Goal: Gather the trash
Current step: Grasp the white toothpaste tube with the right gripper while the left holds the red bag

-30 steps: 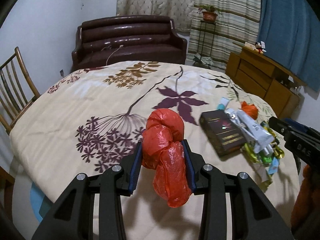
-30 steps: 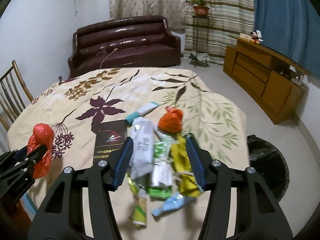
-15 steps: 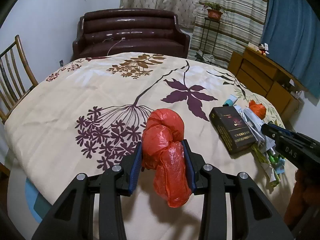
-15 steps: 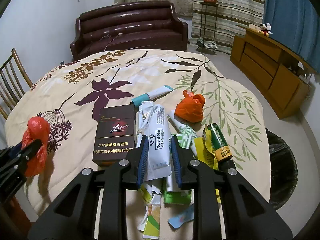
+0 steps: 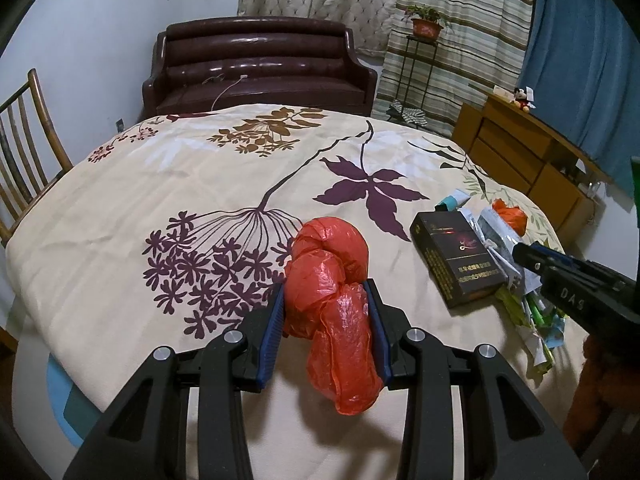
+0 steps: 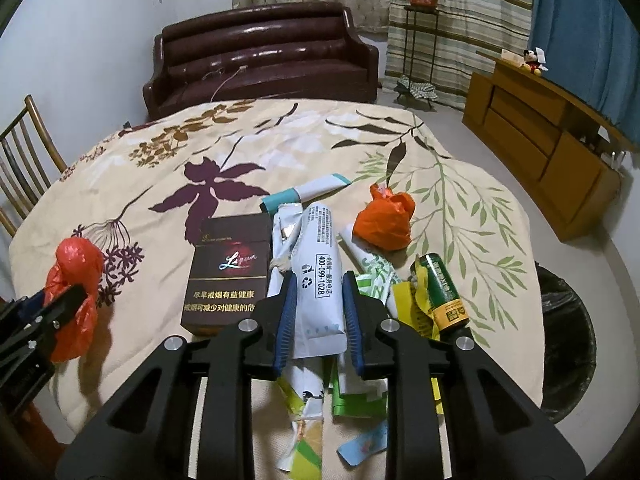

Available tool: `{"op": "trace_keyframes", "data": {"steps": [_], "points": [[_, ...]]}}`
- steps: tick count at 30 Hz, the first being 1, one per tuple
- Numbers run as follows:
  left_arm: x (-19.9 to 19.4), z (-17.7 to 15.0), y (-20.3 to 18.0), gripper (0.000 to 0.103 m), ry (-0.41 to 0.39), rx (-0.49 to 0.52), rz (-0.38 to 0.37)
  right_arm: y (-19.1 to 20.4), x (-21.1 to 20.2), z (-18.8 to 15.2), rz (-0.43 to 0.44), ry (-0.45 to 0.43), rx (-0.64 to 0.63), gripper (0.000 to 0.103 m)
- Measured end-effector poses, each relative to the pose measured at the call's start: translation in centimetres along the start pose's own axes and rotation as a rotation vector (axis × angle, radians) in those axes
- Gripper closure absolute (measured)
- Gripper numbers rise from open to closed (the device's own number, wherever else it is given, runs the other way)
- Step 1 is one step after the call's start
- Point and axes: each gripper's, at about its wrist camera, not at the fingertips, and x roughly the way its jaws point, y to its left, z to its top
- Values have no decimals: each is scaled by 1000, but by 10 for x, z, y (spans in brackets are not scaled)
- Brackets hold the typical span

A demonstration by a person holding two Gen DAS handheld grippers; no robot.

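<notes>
The left gripper (image 5: 326, 310) clamps a crumpled red plastic bag (image 5: 332, 280). The right gripper (image 6: 318, 310) pinches a white printed pouch (image 6: 318, 276); it should lift straight, then swing toward the black-lined bin (image 6: 568, 344) at three o'clock.

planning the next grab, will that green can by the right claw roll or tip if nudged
The green can lies on its side, so probably no tipping. It rests on crumpled wrappers over a soft quilt, so it likely rolls little. It looks light and may skid.

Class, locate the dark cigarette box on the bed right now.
In the right wrist view the cigarette box lies flat on the floral bedspread, left of the white tube in the right gripper.
</notes>
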Motion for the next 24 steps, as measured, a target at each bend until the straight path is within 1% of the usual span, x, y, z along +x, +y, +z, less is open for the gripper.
{"op": "trace_keyframes", "data": {"steps": [5, 12, 16, 24], "points": [[-3, 0, -5, 64, -8, 0, -4, -4, -9, 2, 5, -26, 11, 81], [-10, 3, -27, 64, -30, 20, -32, -20, -27, 4, 7, -68, 48, 81], [-12, 4, -43, 64, -39, 36, -56, -39, -41, 2, -9, -96, 76, 81], [-13, 2, -89, 64, -37, 72, -126, -84, -61, -10, -70, -124, 132, 81]]}}
